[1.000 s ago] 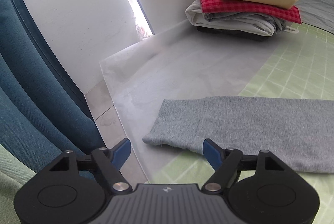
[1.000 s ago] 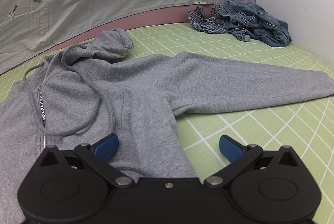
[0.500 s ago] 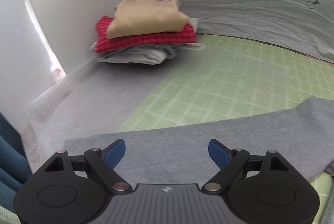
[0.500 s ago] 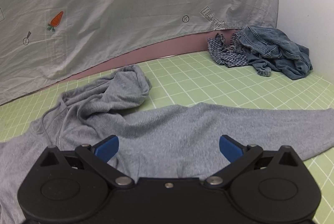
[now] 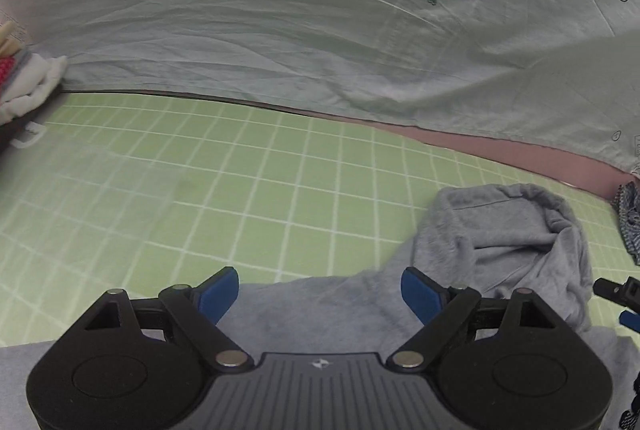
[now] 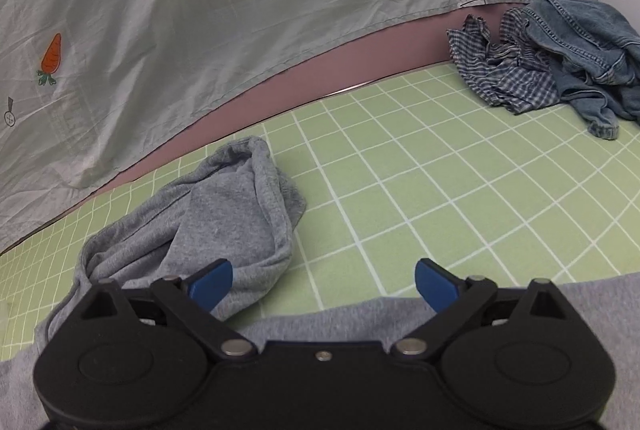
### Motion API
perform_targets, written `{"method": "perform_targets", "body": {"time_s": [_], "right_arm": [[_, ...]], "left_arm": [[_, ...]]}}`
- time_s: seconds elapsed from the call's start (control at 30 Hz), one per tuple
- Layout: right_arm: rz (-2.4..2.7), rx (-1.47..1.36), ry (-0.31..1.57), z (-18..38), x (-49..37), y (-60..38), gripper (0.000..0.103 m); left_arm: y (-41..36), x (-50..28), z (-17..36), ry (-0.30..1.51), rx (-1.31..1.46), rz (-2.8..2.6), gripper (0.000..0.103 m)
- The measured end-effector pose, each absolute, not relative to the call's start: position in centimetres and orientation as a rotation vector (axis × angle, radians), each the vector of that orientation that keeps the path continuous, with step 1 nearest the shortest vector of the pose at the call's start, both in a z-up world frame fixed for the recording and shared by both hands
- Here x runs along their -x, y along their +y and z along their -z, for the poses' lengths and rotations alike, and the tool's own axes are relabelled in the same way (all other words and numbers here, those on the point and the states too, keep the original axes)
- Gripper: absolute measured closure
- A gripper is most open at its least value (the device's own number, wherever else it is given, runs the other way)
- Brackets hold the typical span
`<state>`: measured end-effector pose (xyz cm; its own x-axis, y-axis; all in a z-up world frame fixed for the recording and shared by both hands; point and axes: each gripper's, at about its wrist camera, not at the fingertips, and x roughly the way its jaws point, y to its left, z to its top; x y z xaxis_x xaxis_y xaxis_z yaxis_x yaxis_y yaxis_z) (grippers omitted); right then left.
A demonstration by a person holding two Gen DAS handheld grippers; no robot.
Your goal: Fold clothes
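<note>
Both grippers stand wide apart and empty over the grey hoodie (image 6: 224, 213) on the green grid mat (image 6: 460, 189): left gripper (image 5: 320, 294) just widening, right gripper (image 6: 323, 282) narrowing slightly. Beyond the hoodie's rumpled hood (right of it) lie crumpled jeans (image 6: 592, 41).

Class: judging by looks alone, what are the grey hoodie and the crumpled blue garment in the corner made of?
Grey hoodie: probably cotton-blend jersey or fleece; heathered, matte, softly slumping.
Blue garment: likely denim; faded wash, stiff folds, visibly stitched seams.
</note>
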<state>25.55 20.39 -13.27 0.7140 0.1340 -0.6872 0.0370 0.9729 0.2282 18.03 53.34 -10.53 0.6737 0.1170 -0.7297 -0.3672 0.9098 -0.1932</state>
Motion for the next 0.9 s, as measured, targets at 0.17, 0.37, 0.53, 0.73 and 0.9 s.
{"method": "perform_targets", "body": {"time_s": [0.17,0.37,0.53,0.73,0.9], "right_arm": [[-0.083,-0.303,0.783,13.6,-27.6,20.5,0.009],[-0.113,-0.316,0.802,14.6,-29.6,22.1,0.024],[-0.189,-0.161,0.803,14.6,-31.5,23.8,0.08],[-0.18,-0.11,0.7,13.8,-35.4,24.3,0.097],[-0.215,-0.073,0.601,11.7,-40.1,26.9,0.098]], "left_arm": [[51.1,-23.3,12.3,0.813,0.41,-0.201,0.014],[50.2,-27.6,13.5,0.855,0.384,-0.156,0.02],[50.6,-29.0,13.6,0.831,0.337,-0.2,0.094],[54.2,-31.0,12.9,0.771,0.431,-0.239,0.095],[54.6,-32.6,11.7,0.721,0.408,-0.241,0.096]]}}
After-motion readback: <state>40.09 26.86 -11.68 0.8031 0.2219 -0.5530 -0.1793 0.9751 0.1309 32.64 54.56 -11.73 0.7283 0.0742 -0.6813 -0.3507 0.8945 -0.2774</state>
